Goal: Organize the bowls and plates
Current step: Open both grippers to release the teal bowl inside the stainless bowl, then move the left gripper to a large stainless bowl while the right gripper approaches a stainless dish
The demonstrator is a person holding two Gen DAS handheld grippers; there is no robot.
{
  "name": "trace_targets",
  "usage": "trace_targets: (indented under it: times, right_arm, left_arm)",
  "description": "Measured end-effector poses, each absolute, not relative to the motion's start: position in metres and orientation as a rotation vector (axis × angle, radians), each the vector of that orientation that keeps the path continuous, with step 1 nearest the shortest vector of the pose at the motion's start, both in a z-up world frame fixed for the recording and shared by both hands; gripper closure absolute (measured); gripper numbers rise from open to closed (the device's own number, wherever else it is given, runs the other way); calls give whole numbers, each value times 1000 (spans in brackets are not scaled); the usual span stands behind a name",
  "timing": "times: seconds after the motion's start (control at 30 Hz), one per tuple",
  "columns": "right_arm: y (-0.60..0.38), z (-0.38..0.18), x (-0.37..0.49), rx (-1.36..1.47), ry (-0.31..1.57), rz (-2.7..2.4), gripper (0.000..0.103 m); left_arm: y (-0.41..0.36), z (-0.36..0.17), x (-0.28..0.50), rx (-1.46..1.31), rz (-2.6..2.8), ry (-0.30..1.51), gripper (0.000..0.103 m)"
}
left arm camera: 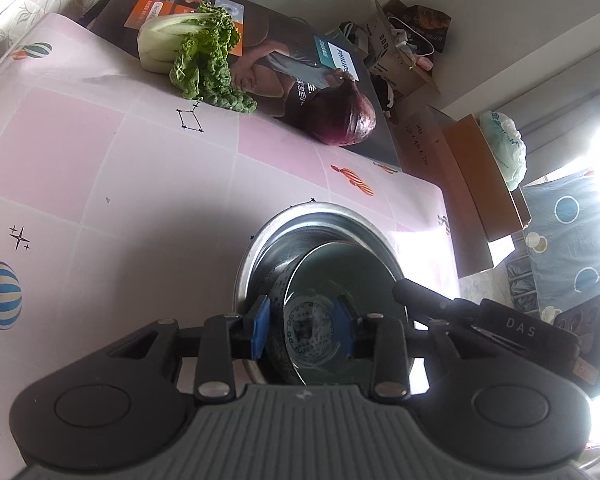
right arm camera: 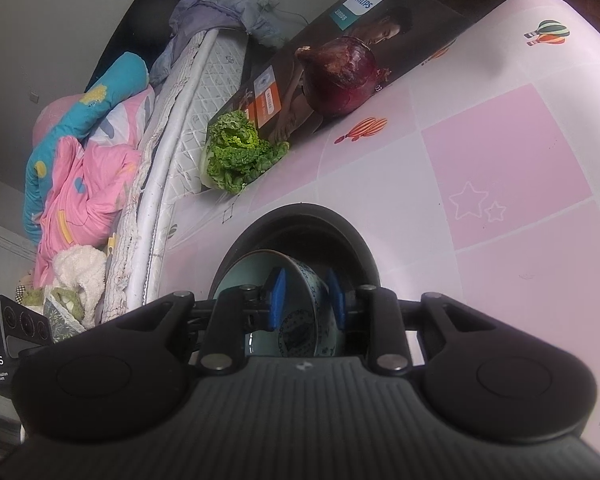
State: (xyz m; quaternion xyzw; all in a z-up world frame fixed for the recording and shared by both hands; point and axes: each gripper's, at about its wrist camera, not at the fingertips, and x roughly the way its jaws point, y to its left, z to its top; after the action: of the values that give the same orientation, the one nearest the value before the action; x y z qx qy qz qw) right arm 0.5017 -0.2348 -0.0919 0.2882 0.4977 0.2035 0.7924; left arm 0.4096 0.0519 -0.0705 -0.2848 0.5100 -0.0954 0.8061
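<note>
Blue-and-white patterned ceramic bowl (left arm camera: 332, 320) sits inside wide stainless-steel basin (left arm camera: 260, 248) on pink-checked desk (left arm camera: 120, 168). Left claw (left arm camera: 302, 330) pinches bowl's wall; right claw (right arm camera: 307, 300) pinches the bowl wall too. Green cabbage (left arm camera: 196, 56), red onion (right arm camera: 340, 76) near desk's far edge.

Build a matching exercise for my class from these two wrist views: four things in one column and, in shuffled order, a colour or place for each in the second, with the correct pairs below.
Column 1
1. onion
2. leafy cabbage
3. patterned bowl
4. metal basin

Column 2
A. shiny silver, around the bowl
B. green leaves, white stalk
C. dark red-purple, against the box
D. between the blue fingertips

Pairs: 1-C, 2-B, 3-D, 4-A
</note>
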Motion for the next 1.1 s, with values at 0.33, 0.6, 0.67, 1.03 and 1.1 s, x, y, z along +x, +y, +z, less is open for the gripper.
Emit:
trace_targets:
  times: [0.33,0.6,0.67,1.03,1.1]
  right_arm:
    - [-267,-32,436,642,914,487,69]
    - [-290,21,332,580,792,422,43]
    - [-292,26,306,569,768,406,39]
    - [-262,28,159,446,667,310,37]
    - [-251,22,141,418,671,310,37]
  left_arm:
    - [57,-32,371,-583,-229,1026,43]
    - [65,11,299,-465,-271,958,22]
    - [71,18,272,-440,-272,937,18]
    - [135,11,117,-390,-101,808,8]
    - [145,1,91,-395,-62,797,7]
